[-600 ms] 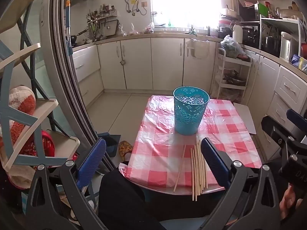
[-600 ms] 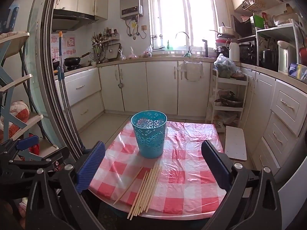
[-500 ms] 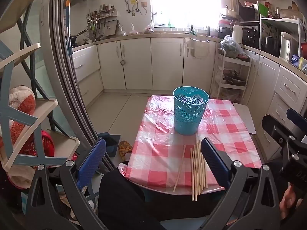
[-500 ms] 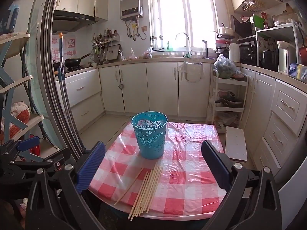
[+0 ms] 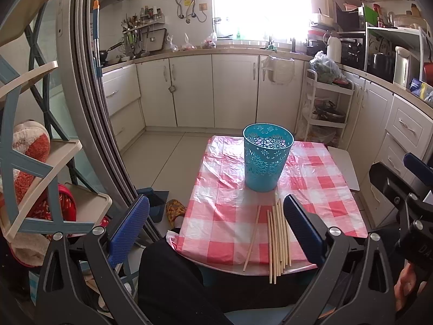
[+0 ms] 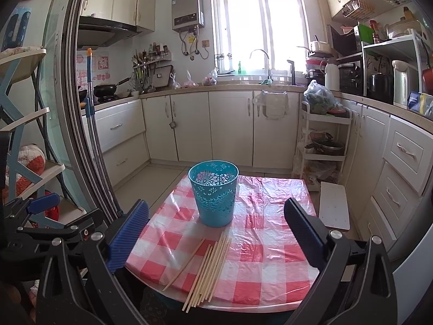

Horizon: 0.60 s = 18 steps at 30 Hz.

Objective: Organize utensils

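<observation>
Both grippers, left gripper (image 5: 215, 228) and right gripper (image 6: 216, 230), hang wide open and empty, probably lining up on the chopsticks (image 6: 209, 265) near the basket (image 6: 213, 193).

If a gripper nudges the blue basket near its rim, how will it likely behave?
The blue basket looks like thin cut-out plastic and seems empty, so probably light. It stands tall on a narrower base, so a high push may tip it. The glossy checked tablecloth under it could let it slide.
</observation>
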Each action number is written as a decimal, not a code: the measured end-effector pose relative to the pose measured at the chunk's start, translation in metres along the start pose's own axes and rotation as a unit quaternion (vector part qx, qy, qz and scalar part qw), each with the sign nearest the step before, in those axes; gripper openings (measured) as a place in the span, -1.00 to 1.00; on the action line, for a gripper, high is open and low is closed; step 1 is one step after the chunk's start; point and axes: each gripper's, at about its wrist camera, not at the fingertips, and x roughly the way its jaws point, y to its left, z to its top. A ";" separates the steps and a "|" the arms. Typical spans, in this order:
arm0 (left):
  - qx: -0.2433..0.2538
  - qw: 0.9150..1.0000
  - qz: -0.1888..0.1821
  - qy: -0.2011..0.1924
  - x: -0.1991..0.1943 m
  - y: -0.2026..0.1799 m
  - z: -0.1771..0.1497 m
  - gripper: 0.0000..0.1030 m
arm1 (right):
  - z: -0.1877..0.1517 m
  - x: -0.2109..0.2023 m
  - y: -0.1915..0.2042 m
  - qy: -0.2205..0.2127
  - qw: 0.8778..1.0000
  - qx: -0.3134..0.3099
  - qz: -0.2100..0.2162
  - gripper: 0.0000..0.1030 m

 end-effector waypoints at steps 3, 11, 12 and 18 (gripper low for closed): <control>0.000 1.000 0.000 -0.002 -0.001 -0.001 0.001 0.85 | 0.001 0.000 0.000 -0.001 1.000 0.001 0.001 0.86; -0.002 1.000 -0.001 -0.007 -0.004 -0.003 0.001 0.85 | 0.002 -0.003 -0.003 0.000 1.000 0.018 0.011 0.86; -0.003 1.000 0.000 -0.006 -0.004 -0.003 0.001 0.85 | 0.002 -0.003 -0.004 0.001 1.000 0.020 0.012 0.86; -0.009 1.000 0.002 -0.002 -0.001 0.000 0.001 0.85 | 0.001 0.002 -0.010 0.007 0.999 0.040 0.018 0.86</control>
